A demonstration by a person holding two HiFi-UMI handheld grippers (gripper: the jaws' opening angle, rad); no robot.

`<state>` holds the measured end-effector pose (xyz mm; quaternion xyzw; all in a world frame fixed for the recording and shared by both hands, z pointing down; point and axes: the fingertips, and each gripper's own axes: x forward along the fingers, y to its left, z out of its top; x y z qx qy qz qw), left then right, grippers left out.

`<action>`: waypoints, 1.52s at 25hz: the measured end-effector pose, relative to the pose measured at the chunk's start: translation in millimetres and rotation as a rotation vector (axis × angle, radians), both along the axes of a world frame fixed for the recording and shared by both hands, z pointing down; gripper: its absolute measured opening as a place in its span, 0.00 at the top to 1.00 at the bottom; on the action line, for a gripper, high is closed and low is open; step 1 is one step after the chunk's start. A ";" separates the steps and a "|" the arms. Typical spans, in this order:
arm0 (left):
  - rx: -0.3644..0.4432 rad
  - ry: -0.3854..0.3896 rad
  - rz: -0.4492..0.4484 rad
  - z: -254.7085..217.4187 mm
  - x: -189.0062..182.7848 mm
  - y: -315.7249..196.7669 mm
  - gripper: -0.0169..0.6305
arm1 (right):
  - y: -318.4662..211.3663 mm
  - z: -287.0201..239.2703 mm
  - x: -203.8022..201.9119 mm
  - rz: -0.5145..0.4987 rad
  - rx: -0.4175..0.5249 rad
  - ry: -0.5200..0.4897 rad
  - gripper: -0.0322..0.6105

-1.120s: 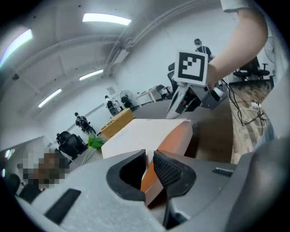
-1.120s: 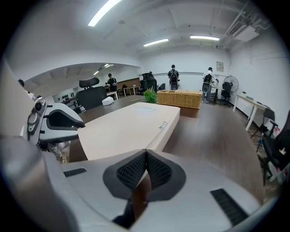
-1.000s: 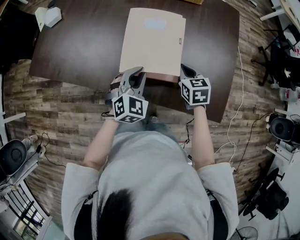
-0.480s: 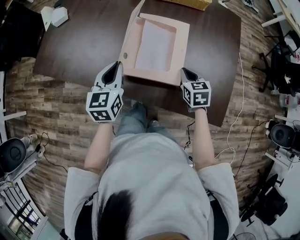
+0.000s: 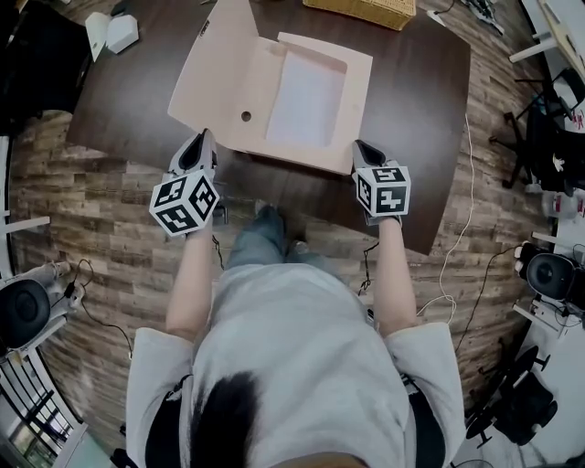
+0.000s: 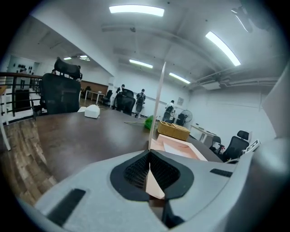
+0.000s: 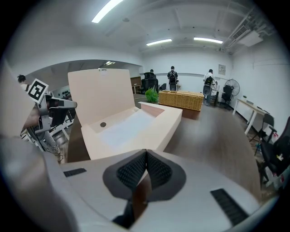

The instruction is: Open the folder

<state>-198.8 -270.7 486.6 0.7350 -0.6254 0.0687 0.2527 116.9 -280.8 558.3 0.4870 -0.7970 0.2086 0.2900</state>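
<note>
On the table (image 5: pixel 128 101): box folder (image 5: pixel 315 101) lying open, long axis running away from the person, open side upward.
Cover (image 5: pixel 215 78): swung out leftward and raised off the table; far corner cut off by the frame.
Left gripper (image 5: pixel 203 137): clamped on the cover's near edge.
Right gripper (image 5: pixel 359 146): jaws together, empty, just beside the folder's near right corner.
Surroundings: wicker basket (image 5: pixel 361 9) beyond the folder, partly cropped; white box (image 5: pixel 114 32) far left.

Our left gripper (image 5: pixel 203 140) pinches the folder (image 5: pixel 224 96) flap on the left; our right gripper (image 5: pixel 364 149) sits closed at its right corner.
</note>
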 end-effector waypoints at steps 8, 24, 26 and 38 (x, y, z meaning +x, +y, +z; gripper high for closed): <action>-0.041 -0.005 -0.046 16.7 -17.7 2.0 0.96 | 0.1 -0.2 0.1 0.001 0.002 0.004 0.93; 0.036 0.055 0.096 -10.6 35.8 7.3 0.92 | 18.0 -32.4 -2.7 0.071 0.105 -0.167 0.93; 0.041 0.041 0.125 -12.2 42.5 9.0 0.91 | 21.0 -42.4 -3.5 0.064 0.127 -0.182 0.93; 0.091 -0.089 0.279 -29.6 79.9 31.7 0.88 | 36.8 -91.8 -12.2 0.001 0.239 -0.244 0.93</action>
